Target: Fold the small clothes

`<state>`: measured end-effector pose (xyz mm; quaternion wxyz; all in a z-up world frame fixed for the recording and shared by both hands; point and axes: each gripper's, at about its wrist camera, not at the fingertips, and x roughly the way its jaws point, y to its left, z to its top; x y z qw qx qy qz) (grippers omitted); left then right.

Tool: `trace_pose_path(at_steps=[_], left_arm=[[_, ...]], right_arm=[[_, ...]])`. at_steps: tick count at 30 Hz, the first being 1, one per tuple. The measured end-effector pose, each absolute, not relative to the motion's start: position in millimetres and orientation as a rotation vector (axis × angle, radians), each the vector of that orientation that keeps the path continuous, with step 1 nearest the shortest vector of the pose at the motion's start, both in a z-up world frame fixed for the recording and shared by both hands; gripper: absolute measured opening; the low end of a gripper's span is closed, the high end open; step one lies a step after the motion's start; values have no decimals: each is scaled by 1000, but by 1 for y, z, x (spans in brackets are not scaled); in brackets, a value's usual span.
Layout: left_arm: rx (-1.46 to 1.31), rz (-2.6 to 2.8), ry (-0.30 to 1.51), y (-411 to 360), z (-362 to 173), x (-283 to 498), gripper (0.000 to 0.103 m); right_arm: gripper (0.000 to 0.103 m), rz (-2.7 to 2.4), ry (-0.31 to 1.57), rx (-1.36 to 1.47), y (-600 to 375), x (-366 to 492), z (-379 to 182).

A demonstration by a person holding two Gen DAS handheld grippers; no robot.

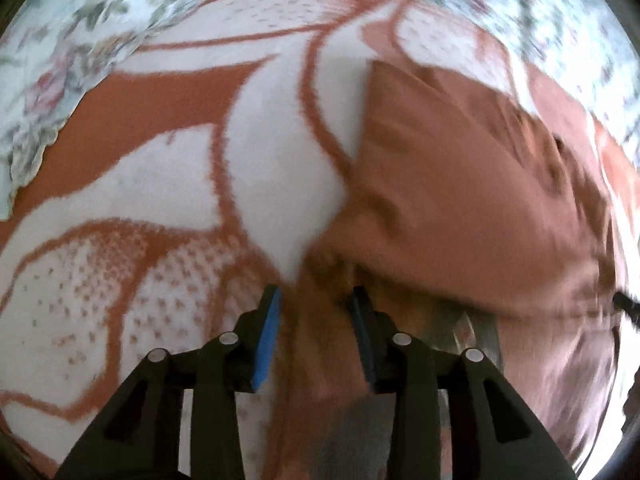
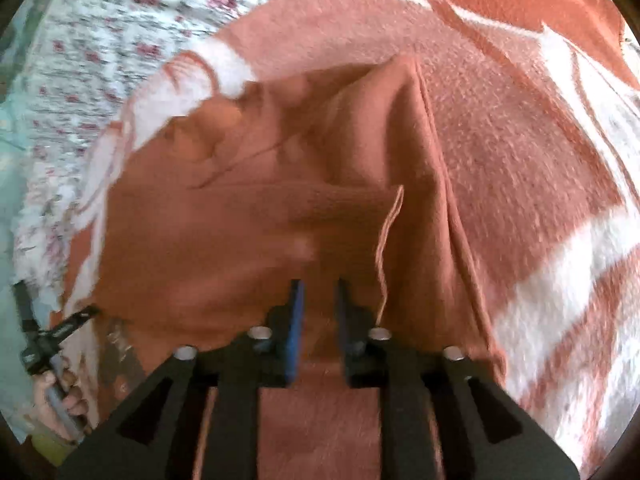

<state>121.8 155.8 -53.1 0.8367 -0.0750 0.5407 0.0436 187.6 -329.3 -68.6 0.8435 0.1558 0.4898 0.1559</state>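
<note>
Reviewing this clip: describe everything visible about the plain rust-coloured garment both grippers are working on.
The rust-coloured garment is a plain, soft knit-looking cloth, creased and partly folded into a raised ridge, with a loose thread hanging near its seam. It lies on a rust-and-white patterned blanket over a floral sheet. The right gripper has cloth between its narrowly parted fingers; the left gripper straddles its edge. Motion blur hides finer detail.

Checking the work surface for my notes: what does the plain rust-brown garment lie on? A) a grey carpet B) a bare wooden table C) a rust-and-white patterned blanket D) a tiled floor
C: the garment rests on a rust-and-white patterned blanket, with a floral sheet beyond.
</note>
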Motion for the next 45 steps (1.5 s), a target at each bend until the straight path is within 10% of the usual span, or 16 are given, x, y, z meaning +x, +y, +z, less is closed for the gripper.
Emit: trace_pose_path(at_steps=[4, 24, 32, 40, 45], left_arm=[[-71, 16, 1154, 130, -42, 90, 75], [-169, -224, 1318, 143, -75, -99, 81], [-160, -319, 1311, 128, -75, -102, 41], [-212, -350, 1355, 140, -80, -101, 45], [-228, -379, 1348, 139, -79, -99, 12]], right_arm=[[42, 377, 1029, 325, -332, 155, -66], [49, 343, 1142, 419, -407, -38, -104], [49, 374, 1158, 420, -406, -71, -125], [49, 495, 1110, 467, -399, -84, -137], [7, 468, 1106, 521, -406, -82, -149]])
